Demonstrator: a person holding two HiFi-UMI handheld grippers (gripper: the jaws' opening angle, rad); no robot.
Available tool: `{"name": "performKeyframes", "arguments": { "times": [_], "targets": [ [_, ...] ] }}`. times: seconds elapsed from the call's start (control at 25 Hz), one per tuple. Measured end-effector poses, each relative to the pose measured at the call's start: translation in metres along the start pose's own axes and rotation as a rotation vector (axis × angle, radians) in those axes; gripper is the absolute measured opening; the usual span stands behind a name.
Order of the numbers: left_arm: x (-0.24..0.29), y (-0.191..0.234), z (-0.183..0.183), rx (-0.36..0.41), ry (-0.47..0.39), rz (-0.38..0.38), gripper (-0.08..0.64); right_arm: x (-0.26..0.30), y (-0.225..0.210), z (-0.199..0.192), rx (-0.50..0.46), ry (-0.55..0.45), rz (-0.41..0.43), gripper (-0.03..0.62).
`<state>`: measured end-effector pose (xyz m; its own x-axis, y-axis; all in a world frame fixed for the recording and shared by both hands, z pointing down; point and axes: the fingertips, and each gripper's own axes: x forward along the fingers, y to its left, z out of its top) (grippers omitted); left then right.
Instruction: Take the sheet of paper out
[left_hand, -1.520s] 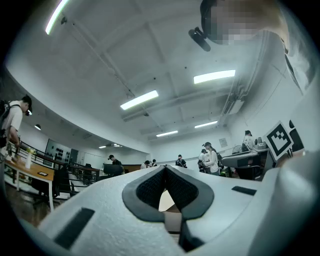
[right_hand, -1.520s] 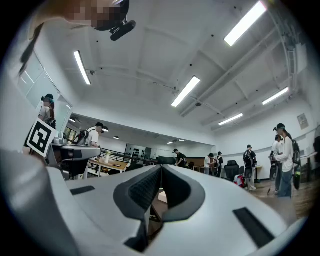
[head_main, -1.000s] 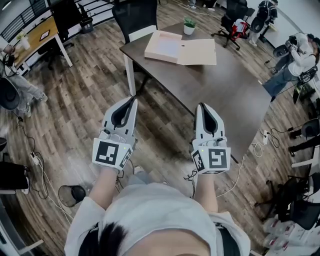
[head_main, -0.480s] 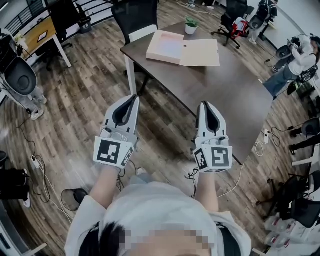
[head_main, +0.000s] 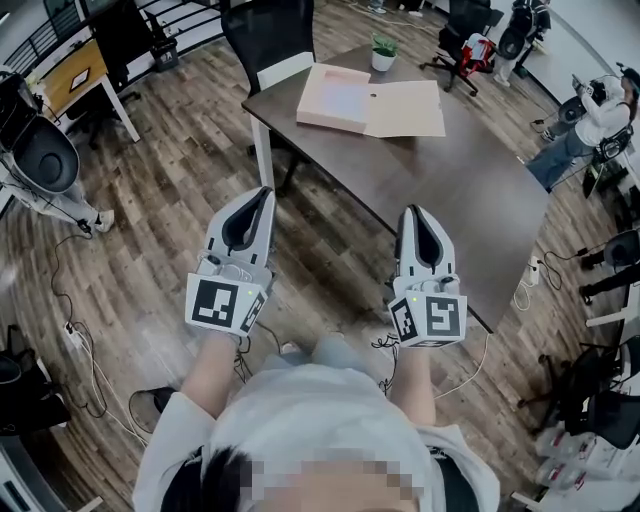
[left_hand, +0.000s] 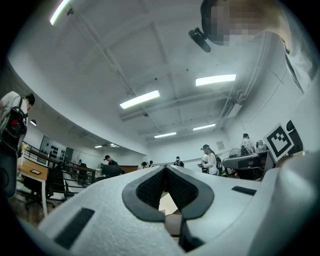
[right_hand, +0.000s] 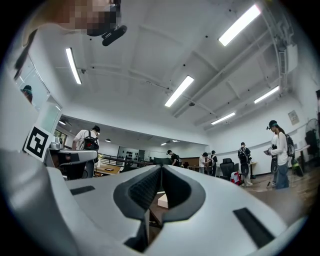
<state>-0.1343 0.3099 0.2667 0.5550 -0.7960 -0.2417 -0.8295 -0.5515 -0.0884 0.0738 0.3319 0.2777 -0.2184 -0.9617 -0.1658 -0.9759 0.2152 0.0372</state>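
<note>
Fingers of the left gripper are shown closed tip to tip with nothing clamped between them. Those of the right gripper are likewise pressed together and empty.

In the head view both grippers are held side by side, aimed toward twelve o'clock. The left is carried over the wooden floor and the right over the near corner of the dark worktop. This carrying pose suggests that an approach is being made and that no grasp has yet been started.

An open box is placed at the far end of the worktop, at twelve o'clock and well apart from both grippers. Its lid is folded flat toward three o'clock, so the tray is left exposed. A pale pinkish sheet of paper appears to lie inside the tray, untouched. A small potted plant is set just beyond the box, and a black chair is drawn up at eleven o'clock. The fingers would probably have to be parted before the sheet's edge can be pinched.
</note>
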Motion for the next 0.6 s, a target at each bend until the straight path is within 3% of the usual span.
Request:
{"name": "performKeyframes", "arguments": {
  "times": [0.6],
  "targets": [
    [0.064, 0.048, -0.025, -0.001, -0.003, 0.033, 0.009, 0.089, -0.021, -0.023, 0.015, -0.005, 0.026, 0.015]
  ]
}}
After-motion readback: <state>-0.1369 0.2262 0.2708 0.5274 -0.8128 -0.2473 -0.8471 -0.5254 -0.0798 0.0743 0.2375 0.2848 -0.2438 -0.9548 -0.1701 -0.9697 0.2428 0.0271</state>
